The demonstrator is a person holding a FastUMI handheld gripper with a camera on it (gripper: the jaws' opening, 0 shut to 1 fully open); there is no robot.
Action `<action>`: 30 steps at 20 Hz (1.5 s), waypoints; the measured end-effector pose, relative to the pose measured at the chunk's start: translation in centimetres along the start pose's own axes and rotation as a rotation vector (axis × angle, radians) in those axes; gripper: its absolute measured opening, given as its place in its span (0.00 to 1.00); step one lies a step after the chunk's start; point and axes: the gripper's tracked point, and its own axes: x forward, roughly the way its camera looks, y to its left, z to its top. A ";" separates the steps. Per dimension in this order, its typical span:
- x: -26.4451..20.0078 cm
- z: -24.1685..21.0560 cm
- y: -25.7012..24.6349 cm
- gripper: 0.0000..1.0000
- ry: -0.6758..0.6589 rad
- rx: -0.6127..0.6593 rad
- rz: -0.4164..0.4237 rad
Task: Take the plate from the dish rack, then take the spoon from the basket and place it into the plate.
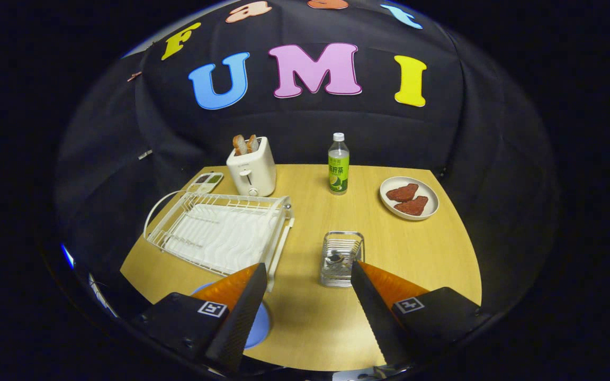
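Observation:
My gripper (309,272) is open above the near part of the wooden table (305,317), with nothing between its fingers. A blue plate (260,325) lies flat on the table under and beside my left finger, mostly hidden by it. A small wire basket (341,258) stands just ahead of my right finger, and a metal spoon (334,259) sits inside it. The white wire dish rack (225,233) stands ahead to the left with no dishes in it.
A white toaster (252,166) with two bread slices stands behind the rack. A green-labelled bottle (338,164) is at the back middle. A white plate (409,197) with two brown pieces lies at the back right. A small palette-like tray (205,182) lies left of the toaster.

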 end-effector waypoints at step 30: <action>-1.4 0.7 -5.3 0.12 0.006 0.084 -0.061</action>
